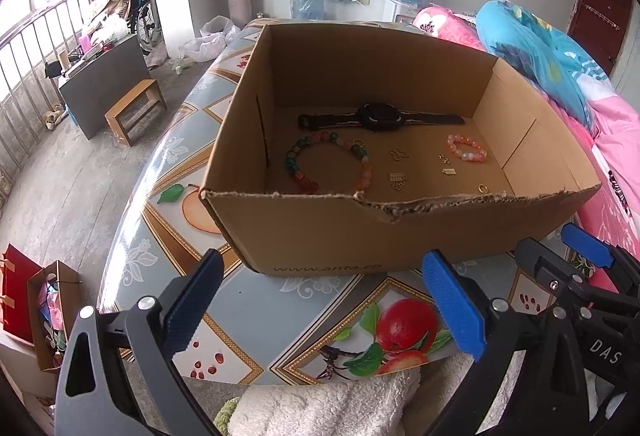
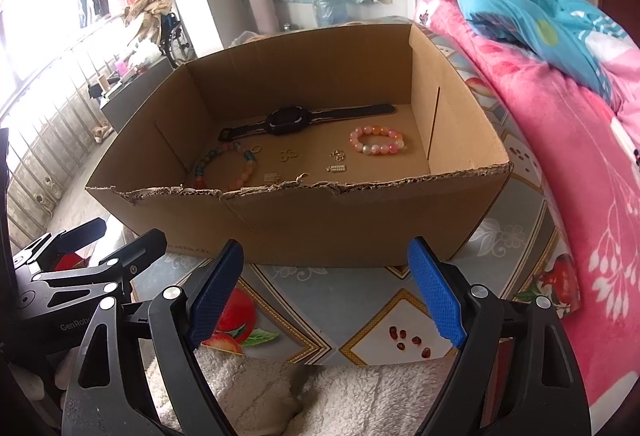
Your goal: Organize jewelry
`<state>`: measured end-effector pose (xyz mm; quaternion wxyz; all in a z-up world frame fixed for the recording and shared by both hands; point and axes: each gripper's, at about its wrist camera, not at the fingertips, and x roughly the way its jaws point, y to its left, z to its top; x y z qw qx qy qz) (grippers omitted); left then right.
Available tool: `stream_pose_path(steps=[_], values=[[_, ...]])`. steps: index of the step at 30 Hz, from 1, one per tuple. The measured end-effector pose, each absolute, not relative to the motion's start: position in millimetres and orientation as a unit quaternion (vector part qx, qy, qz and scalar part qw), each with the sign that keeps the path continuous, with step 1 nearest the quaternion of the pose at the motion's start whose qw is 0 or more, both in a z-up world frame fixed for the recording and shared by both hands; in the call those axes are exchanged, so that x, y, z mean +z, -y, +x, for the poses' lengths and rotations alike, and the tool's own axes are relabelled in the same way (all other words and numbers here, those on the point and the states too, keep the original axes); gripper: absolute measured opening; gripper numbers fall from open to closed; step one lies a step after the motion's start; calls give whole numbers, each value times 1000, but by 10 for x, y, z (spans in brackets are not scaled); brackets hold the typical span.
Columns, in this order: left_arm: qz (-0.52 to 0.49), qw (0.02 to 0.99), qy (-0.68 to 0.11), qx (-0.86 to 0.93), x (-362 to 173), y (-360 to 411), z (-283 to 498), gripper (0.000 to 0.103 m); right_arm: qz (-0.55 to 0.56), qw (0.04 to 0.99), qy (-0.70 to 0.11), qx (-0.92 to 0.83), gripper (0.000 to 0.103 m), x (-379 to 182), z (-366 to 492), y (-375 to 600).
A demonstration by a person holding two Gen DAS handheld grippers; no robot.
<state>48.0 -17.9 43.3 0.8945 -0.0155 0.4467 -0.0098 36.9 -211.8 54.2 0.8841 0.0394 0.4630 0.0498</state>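
Box (image 1: pixel 400 236): standing open on the fruit-print cloth (image 1: pixel 320 316), showing "www.anta.cn" on its near wall.
Jewelry: watch (image 1: pixel 378 117), big bracelet (image 1: pixel 328 166), pink bracelet (image 1: pixel 467 147) and small gold charms (image 1: pixel 398 181) are lying inside the box.
Left gripper (image 1: pixel 324 310): hovering before the box, fingers spread, holding nothing.
Right gripper (image 2: pixel 326 294): hovering before the box, fingers spread, empty; "DAS" is showing on its body.

Support surface: a table (image 1: pixel 168 172) covered with a fruit-print cloth (image 1: pixel 404 324). An open cardboard box (image 1: pixel 320 232) sits directly on it, its near rim torn. A pink quilt (image 2: pixel 560 164) lies along the table's right side, touching the cloth
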Motion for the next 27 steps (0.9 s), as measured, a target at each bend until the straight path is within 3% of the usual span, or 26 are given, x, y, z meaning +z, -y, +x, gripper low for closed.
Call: stream_pose_path(steps=[27], values=[[-11,894,-449,-17,447,219,470,97,36,883,-465,51,80,557,389,2126]])
